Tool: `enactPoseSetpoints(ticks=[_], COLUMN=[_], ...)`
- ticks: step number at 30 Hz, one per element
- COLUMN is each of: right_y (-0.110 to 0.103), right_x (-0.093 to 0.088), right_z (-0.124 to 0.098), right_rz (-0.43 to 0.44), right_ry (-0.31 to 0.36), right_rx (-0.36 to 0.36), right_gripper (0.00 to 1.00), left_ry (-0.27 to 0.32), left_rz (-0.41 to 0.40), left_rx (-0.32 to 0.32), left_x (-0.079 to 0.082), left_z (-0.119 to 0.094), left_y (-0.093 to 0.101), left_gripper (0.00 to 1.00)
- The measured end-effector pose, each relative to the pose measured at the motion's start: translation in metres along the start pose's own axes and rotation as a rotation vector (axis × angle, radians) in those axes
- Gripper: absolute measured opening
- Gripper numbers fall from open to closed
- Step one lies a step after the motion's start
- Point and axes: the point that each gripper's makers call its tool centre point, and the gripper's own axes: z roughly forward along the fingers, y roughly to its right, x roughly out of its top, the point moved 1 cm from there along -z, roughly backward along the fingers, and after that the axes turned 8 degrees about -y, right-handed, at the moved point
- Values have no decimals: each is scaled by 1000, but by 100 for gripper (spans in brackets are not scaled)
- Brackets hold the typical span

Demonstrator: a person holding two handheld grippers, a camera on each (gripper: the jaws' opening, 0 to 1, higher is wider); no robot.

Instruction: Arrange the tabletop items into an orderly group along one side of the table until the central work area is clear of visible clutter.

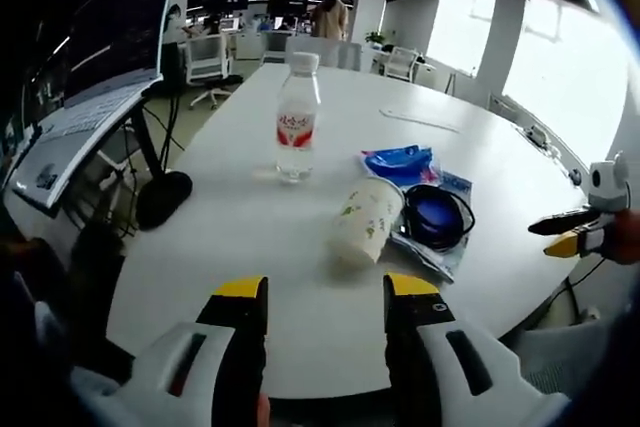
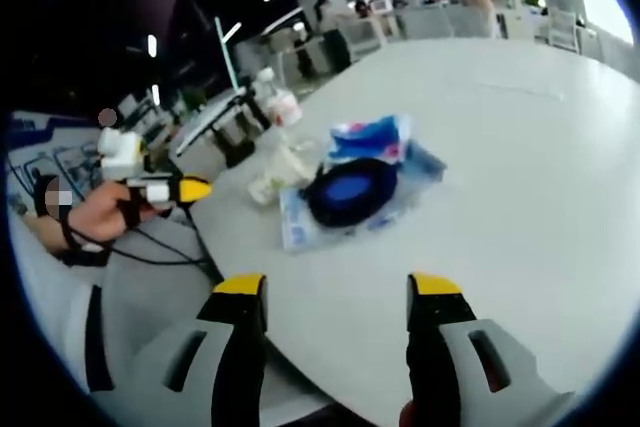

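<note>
One paper cup lay tipped on its side near the middle of the white table, light and easily crushed, best taken gently around its body; one water bottle stood upright beyond it, and one blue packet lay touching one plastic sleeve holding a dark coiled cable, both soft and slippery. The left gripper and right gripper hung at the table's near edge, jaws wide apart and empty.

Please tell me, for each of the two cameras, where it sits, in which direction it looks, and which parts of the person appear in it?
Left gripper view: rides on the left gripper, looking across the round white table toward the office; the right gripper enters at right.
Right gripper view: rides on the right gripper, facing the table edge; the left gripper and hand show.
Shared: clear plastic water bottle, tipped paper cup, black coiled cable.
</note>
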Motion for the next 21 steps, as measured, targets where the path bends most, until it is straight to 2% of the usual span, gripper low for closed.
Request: enactPoseSetpoints(ticks=[11,21], right_y=[3,4], right_x=[-4,-8], right_z=[0,0], right_rz=[12,24], right_ry=[2,-2], right_rx=[-2,-4], right_gripper=[54,54], left_ry=[-34,-37], left_rz=[61,113], left_rx=[-34,-59], left_x=[-3,8], left_z=[5,9], left_y=[9,17], left_gripper=[47,48])
